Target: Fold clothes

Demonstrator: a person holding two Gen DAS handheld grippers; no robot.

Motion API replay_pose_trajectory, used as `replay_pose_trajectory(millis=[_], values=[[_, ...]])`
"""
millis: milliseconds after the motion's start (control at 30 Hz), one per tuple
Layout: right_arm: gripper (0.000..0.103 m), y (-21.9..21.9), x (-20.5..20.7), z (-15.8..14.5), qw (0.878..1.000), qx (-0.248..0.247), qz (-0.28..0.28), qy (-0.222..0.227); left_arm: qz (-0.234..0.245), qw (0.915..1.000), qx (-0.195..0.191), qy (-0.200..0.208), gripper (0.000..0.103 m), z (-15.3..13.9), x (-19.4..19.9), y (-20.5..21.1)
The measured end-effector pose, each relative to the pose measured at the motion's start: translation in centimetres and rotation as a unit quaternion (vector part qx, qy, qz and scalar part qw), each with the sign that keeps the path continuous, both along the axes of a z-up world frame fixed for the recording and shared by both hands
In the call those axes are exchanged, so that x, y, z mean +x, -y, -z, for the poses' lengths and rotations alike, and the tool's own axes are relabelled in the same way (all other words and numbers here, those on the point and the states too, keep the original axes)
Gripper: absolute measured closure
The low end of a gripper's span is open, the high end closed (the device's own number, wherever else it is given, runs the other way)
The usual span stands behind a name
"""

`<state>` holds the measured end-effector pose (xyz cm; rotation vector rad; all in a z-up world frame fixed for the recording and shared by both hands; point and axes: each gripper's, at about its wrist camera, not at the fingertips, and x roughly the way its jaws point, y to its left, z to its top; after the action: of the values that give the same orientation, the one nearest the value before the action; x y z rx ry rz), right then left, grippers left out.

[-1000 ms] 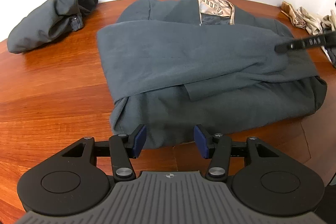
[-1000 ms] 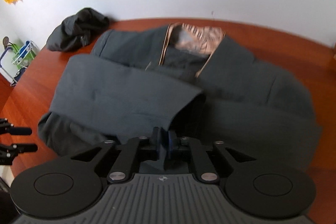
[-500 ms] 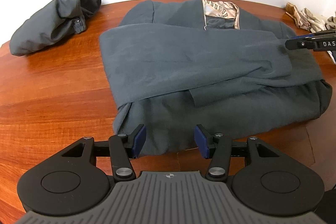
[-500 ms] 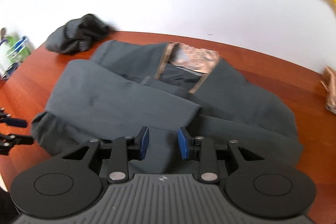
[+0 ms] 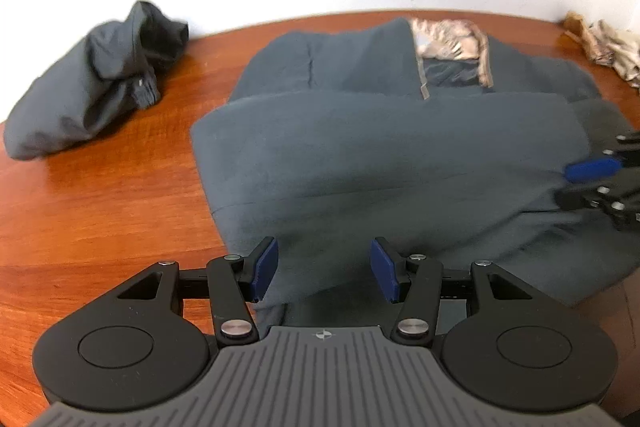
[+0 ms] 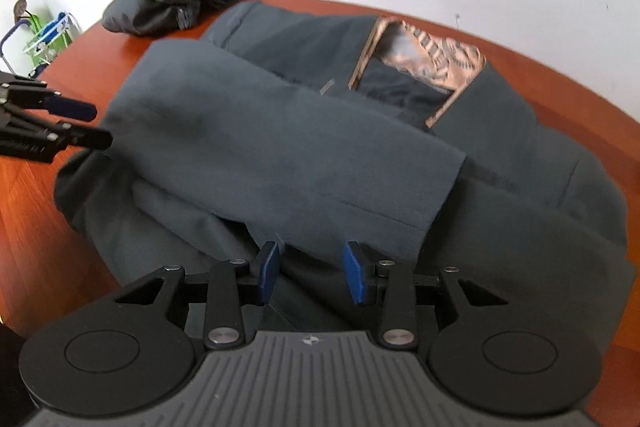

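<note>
Jacket [image 5: 400, 163] lay flat on the counter [image 5: 100, 219], both sleeves folded across the front. Right gripper [image 6: 312, 271] had just opened, nothing between its jaws; left gripper [image 5: 324, 269] apart, empty, over the hem. Next, probably: both grab the hem and fold toward the collar

The right claw [image 6: 311, 271], jaws just opening and empty, hovers over the folded grey jacket [image 6: 304, 147] on the tabletop [image 6: 36, 227].
</note>
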<state>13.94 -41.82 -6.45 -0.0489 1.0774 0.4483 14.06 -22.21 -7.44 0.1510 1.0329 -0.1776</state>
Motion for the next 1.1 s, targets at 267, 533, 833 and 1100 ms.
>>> replay_pose_trajectory(millis=[267,533,833,1100], values=[[0.061,1.1,-0.5,2.4,0.999,0.01,0.02,-0.026,-0.007,0.9991,0.02,-0.038,0.045,3.5,1.6,-1.2],[0.036,2.5,-3.0,-2.1,0.999,0.001,0.039,0.026,0.012,0.9998,-0.002,-0.013,0.045,0.5,-0.7,-0.7],[0.027,5.9,-7.9,-4.2,0.992,-0.039,0.11,0.038,0.041,0.9987,0.006,0.028,0.042,-1.9,-4.3,2.5],[0.024,7.8,-10.5,-1.1,0.985,-0.038,0.169,0.004,0.064,0.9978,-0.003,0.015,0.041,-2.1,-6.2,4.5]])
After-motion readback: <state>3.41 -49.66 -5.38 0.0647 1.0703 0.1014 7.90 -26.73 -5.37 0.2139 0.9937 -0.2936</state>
